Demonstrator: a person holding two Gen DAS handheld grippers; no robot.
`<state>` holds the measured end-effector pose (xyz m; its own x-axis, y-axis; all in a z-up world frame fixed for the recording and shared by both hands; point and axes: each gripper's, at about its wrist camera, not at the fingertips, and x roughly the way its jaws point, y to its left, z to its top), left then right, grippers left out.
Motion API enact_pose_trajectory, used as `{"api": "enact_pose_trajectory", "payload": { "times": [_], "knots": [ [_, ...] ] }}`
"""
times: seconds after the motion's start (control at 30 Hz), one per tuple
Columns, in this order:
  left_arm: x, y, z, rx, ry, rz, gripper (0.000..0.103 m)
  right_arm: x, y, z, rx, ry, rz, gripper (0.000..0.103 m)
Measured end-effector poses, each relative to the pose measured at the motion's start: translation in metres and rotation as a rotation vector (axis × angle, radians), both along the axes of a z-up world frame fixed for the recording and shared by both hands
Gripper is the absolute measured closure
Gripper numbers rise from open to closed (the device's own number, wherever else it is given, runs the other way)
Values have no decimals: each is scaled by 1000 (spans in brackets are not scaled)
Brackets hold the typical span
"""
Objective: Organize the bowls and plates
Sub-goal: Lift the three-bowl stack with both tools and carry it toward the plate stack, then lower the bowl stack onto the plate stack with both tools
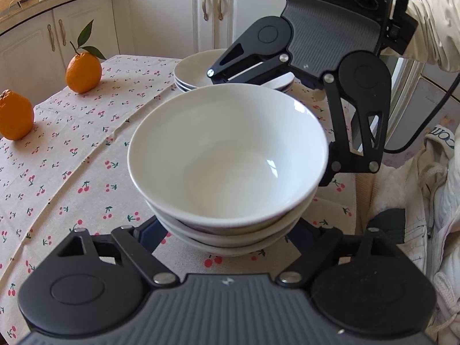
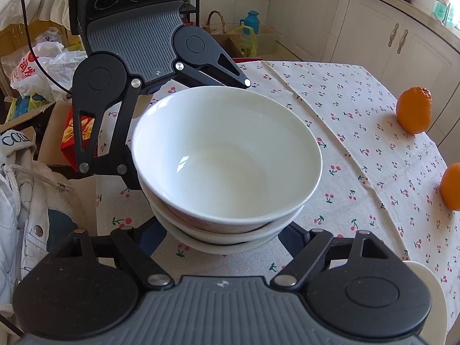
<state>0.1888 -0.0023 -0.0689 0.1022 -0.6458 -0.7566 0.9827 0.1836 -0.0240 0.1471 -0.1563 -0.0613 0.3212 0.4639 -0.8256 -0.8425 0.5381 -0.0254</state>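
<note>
A stack of three white bowls (image 1: 227,158) stands on the cherry-print tablecloth (image 1: 86,158); it also shows in the right wrist view (image 2: 227,158). My left gripper (image 1: 227,247) is open, its fingers spread around the bottom of the stack on the near side. My right gripper (image 2: 227,241) is open and straddles the stack from the opposite side; it appears in the left wrist view (image 1: 290,109) behind the bowls. The fingertips of both are hidden behind the bowls. A stack of white plates (image 1: 198,72) sits beyond the bowls.
Two oranges (image 1: 83,72) (image 1: 15,115) lie on the table's left side, seen also in the right wrist view (image 2: 414,109) (image 2: 451,187). White kitchen cabinets (image 1: 161,14) stand behind. A jacket (image 1: 417,201) and bags (image 2: 37,66) lie beside the table's edge.
</note>
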Motion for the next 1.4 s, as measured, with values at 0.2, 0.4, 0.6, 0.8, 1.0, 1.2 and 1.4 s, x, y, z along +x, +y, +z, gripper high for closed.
{"api": "enact_pose_trajectory", "payload": {
  "times": [0.2, 0.4, 0.6, 0.8, 1.0, 1.2, 1.4],
  "knots": [
    [3, 0, -1, -2, 8, -13, 15, 2, 0, -1, 4, 6, 3, 16],
    [0, 0, 0, -3, -1, -8, 16, 2, 1, -1, 5, 9, -3, 16],
    [-3, -1, 3, 5, -1, -6, 16, 1, 1, 0, 3, 19, -4, 16],
    [-7, -4, 12, -1, -14, 7, 16, -1, -3, 8, 9, 18, -1, 16],
    [-10, -13, 26, -6, -27, 11, 16, -4, -12, 20, 14, 3, 9, 16],
    [-9, -35, 42, -19, -68, 5, 16, -2, -32, 37, 14, -33, 0, 16],
    [-1, -69, 51, -38, -82, -32, 16, -1, -61, 50, -6, -59, -33, 16]
  ]
}}
